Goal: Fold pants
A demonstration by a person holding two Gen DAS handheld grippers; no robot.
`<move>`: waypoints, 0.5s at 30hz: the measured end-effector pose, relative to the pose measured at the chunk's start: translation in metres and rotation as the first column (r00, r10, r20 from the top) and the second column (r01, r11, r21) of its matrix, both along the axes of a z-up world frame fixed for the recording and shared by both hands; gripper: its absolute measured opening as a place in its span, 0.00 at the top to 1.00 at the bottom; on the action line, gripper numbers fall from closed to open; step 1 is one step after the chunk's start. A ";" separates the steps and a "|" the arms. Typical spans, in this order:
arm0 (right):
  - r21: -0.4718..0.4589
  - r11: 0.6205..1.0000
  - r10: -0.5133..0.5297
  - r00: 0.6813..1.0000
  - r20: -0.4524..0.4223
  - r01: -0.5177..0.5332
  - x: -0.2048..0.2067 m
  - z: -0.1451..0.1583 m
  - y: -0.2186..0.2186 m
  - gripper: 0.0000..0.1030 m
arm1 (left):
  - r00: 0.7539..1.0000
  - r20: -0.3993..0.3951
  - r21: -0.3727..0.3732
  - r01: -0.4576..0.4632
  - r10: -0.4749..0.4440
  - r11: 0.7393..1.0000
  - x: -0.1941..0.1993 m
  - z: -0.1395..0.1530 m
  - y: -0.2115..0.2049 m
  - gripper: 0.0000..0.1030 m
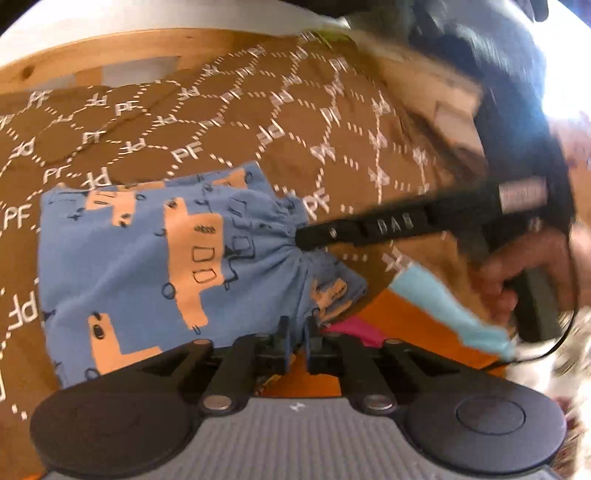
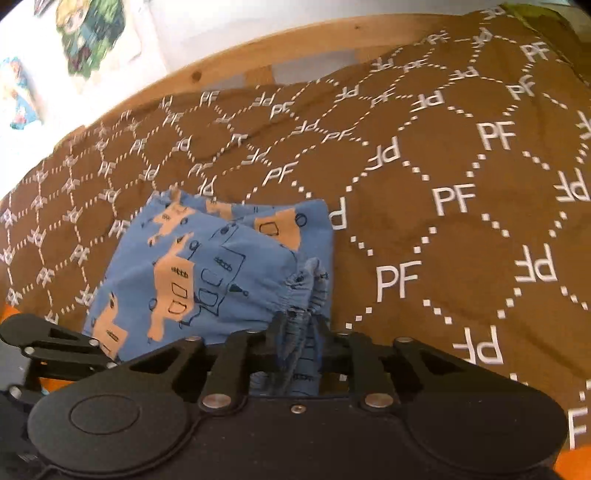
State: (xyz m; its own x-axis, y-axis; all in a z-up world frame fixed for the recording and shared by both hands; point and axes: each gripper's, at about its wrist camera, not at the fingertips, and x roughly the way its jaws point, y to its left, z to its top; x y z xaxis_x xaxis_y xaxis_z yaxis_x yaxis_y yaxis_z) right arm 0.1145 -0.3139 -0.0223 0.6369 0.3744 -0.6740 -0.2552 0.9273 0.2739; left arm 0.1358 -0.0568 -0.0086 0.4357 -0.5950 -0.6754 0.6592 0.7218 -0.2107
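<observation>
Two grippers are mine, and both have a bite of the same small pair of blue pants (image 1: 147, 266) printed with orange trucks. The pants lie folded on a brown bedspread (image 1: 229, 122) patterned with white dashed diamonds and the letters PF, with a wooden bed frame (image 2: 258, 55) running along its far edge.

From my left wrist view, my left gripper (image 1: 295, 338) sits at the near edge of the cloth, its jaws drawn close together and clamped on a thin blue hem. Further right in that view, my right gripper (image 1: 306, 236) reaches in from the side, its tips pressed into the gathered waistband, and a hand (image 1: 517, 280) wraps its handle beside a pale blue sleeve (image 1: 443, 306).

From my right wrist view, the right gripper's jaws stand narrow with bunched elastic waistband cloth squeezed between them. Stickers (image 2: 88, 33) show on the white wall beyond the frame.
</observation>
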 end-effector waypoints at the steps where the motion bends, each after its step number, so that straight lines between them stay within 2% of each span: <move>1: -0.002 1.000 -0.007 1.000 0.012 0.007 -0.003 0.004 -0.002 0.69 | 1.000 -0.004 -0.026 -0.008 0.008 1.000 0.000 0.007 0.007 0.67; 2: -0.029 0.999 -0.014 0.999 0.033 0.015 -0.007 0.009 -0.002 0.58 | 1.000 0.008 -0.039 -0.030 0.030 0.999 -0.001 0.014 0.014 0.57; 3: -0.060 0.998 -0.015 0.998 0.060 0.019 -0.011 0.014 0.000 0.52 | 0.997 0.040 -0.042 -0.069 0.071 0.997 -0.002 0.021 0.021 0.45; 5: -0.121 0.992 -0.014 0.992 0.123 0.029 -0.020 0.023 0.007 0.29 | 0.981 0.095 -0.020 -0.167 0.168 0.986 0.001 0.030 0.029 0.37; 6: -0.132 0.991 -0.010 0.990 0.140 0.029 -0.022 0.025 0.010 0.25 | 0.966 0.112 -0.002 -0.233 0.232 0.973 0.004 0.031 0.032 0.27; 7: -0.146 0.989 0.002 0.988 0.154 0.021 -0.024 0.026 0.016 0.17 | 0.940 0.128 0.030 -0.324 0.318 0.946 0.007 0.031 0.036 0.15; 8: -0.176 0.984 0.022 0.986 0.166 0.008 -0.026 0.025 0.026 0.13 | 0.909 0.136 0.061 -0.405 0.394 0.912 0.010 0.028 0.040 0.11; 10: -0.258 0.966 0.066 0.983 0.173 -0.020 -0.027 0.017 0.044 0.09 | 0.868 0.125 0.109 -0.493 0.480 0.863 0.014 0.018 0.049 0.08; 13: -0.436 0.900 0.106 0.978 0.179 -0.018 -0.033 -0.002 0.062 0.09 | 0.856 0.071 0.242 -0.513 0.512 0.824 0.020 -0.006 0.057 0.07; 14: -0.480 0.877 0.118 0.975 0.187 -0.014 -0.037 -0.008 0.062 0.05 | 0.859 0.062 0.269 -0.504 0.508 0.821 0.019 -0.013 0.059 0.05; 15: -0.491 0.871 0.121 0.973 0.197 -0.009 -0.041 -0.010 0.060 0.03 | 0.859 0.060 0.264 -0.505 0.508 0.822 0.016 -0.016 0.063 0.02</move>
